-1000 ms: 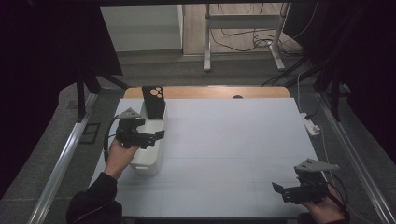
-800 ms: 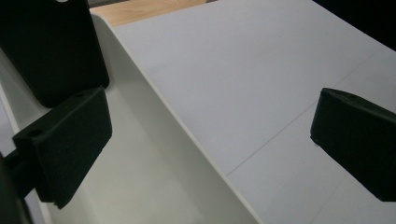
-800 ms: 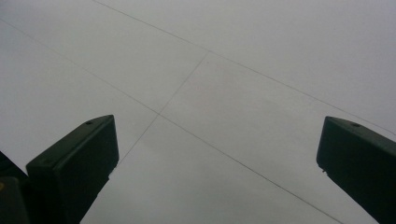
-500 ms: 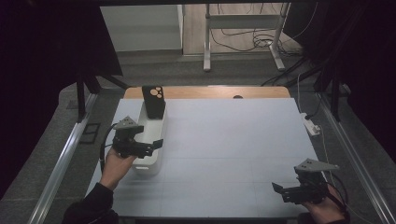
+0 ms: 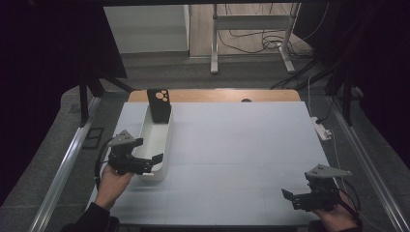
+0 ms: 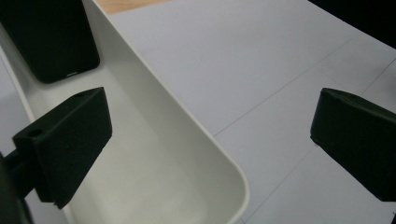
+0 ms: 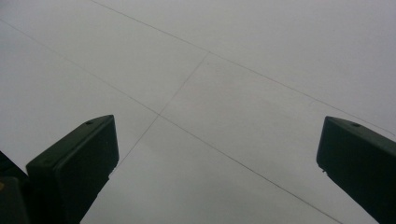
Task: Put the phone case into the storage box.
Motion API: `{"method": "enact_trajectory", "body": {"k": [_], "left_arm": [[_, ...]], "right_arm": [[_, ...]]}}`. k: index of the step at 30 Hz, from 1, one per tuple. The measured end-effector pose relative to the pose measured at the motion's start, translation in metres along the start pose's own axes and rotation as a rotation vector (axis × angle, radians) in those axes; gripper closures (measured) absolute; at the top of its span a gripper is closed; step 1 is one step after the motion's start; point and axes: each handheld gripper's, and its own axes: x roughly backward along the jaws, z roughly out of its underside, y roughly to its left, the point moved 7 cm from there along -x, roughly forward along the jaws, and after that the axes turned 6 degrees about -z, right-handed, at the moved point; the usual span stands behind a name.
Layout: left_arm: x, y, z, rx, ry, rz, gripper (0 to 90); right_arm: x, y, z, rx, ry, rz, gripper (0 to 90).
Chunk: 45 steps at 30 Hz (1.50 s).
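Observation:
A long white bin (image 5: 163, 137) lies on the left part of the table. A black phone case (image 5: 159, 105) stands upright at its far end, with round camera cutouts near its top. My left gripper (image 5: 152, 163) is open at the bin's near end. In the left gripper view the left gripper (image 6: 210, 149) straddles the bin's wall (image 6: 187, 116), one jaw inside and one outside over the mat, with the phone case (image 6: 51, 37) beyond. My right gripper (image 5: 290, 199) hovers open at the near right, and the right gripper (image 7: 215, 172) has only bare mat between its jaws.
A pale mat (image 5: 232, 145) covers the table, with a wooden strip (image 5: 217, 95) bare along the far edge. A white power strip (image 5: 321, 128) lies just off the right edge. Metal rails run down both sides, and stand legs with cables are behind the table.
My left gripper has drawn back along the bin toward the person, from its middle to its near end. The right gripper has stayed still.

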Motion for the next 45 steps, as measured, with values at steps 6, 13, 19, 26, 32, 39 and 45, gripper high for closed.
{"method": "enact_trajectory", "body": {"k": [6, 13, 19, 26, 32, 39, 45], "left_arm": [[0.011, -0.003, 0.011, -0.008, -0.001, -0.002, 0.0], [0.025, -0.008, 0.026, -0.003, -0.007, 0.000, 0.0], [0.032, -0.015, 0.041, -0.040, 0.017, 0.002, 0.0], [0.041, -0.018, 0.051, -0.102, 0.046, -0.035, 0.0], [0.054, -0.008, 0.059, -0.046, 0.013, -0.046, 0.0], [0.061, -0.008, 0.073, -0.030, 0.032, -0.053, 0.0], [0.065, -0.009, 0.080, -0.033, 0.044, -0.070, 0.0]], "right_arm": [[0.000, 0.000, 0.000, 0.002, 0.001, 0.000, 0.0], [0.000, 0.000, 0.000, 0.001, 0.001, 0.000, 0.0], [0.001, 0.000, 0.000, -0.004, -0.003, 0.000, 0.0], [0.004, 0.000, 0.001, -0.005, -0.014, 0.007, 0.0], [0.004, -0.001, 0.002, -0.019, -0.008, 0.012, 0.0], [0.005, 0.000, 0.002, -0.013, -0.011, 0.016, 0.0], [0.003, 0.000, 0.001, -0.006, -0.010, 0.012, 0.0]]}}
